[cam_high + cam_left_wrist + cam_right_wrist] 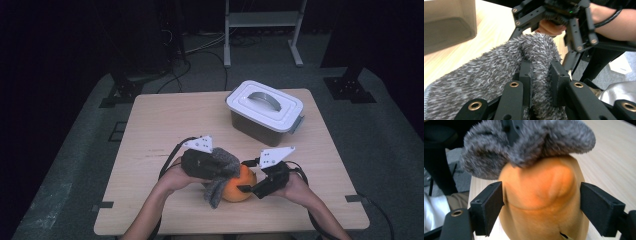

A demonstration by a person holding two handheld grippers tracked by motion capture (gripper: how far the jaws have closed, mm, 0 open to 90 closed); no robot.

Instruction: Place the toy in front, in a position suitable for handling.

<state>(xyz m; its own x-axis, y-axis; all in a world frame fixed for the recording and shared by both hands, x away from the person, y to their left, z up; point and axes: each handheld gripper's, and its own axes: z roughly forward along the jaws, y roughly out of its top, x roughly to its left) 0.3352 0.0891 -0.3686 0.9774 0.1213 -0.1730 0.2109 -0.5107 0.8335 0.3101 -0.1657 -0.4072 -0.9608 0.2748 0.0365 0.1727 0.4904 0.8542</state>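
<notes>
A round orange object sits on the wooden table near its front edge. A grey fuzzy cloth lies over its top left side. My left gripper is shut on the cloth, with a fold of it pinched between the jaws. My right gripper comes in from the right with its jaws wide around the orange object, and both pads rest against its sides. In the right gripper view the cloth covers the object's top.
A grey box with a white handled lid stands at the back right of the table. The person's forearms come in from the front edge. A white metal frame stands on the floor beyond the table.
</notes>
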